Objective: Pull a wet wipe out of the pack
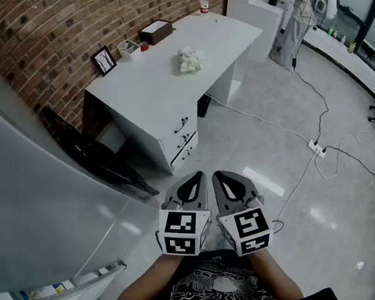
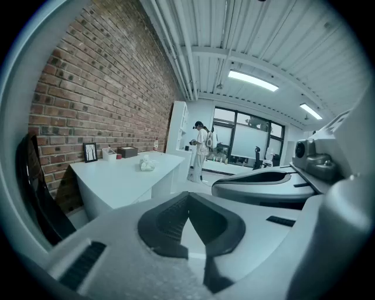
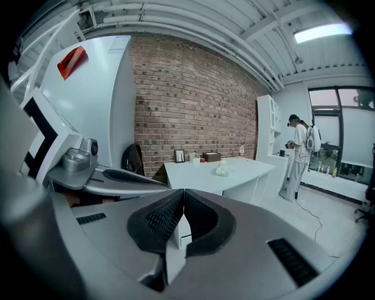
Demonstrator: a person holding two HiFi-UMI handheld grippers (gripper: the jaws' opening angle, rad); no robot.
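Left claw (image 1: 194,181), right claw (image 1: 224,178): both clenched, nothing inside, side by side, well away from white surface (image 1: 144,97). Wet wipe pack (image 1: 190,59) sits mid-surface. Too far to reach, so claws probably just resting.

White desk by a brick wall in an office with a glossy floor.

The white desk (image 1: 162,89) crosses the upper middle of the head view, its back edge along the brick wall (image 1: 50,27) at upper left. Along that edge stand a small framed picture (image 1: 104,60), a white tray (image 1: 129,49), a small red item (image 1: 144,46), a dark box (image 1: 155,32) and, at the far corner, a bottle (image 1: 204,2). Drawers (image 1: 184,138) with dark handles face the lower centre. A black chair (image 1: 95,155) sits left of the desk, beside a large pale panel (image 1: 27,194). At upper right a person (image 1: 297,10) in light clothes stands at a counter, and a cable (image 1: 325,100) trails over the floor (image 1: 291,195) to a power strip (image 1: 316,147).
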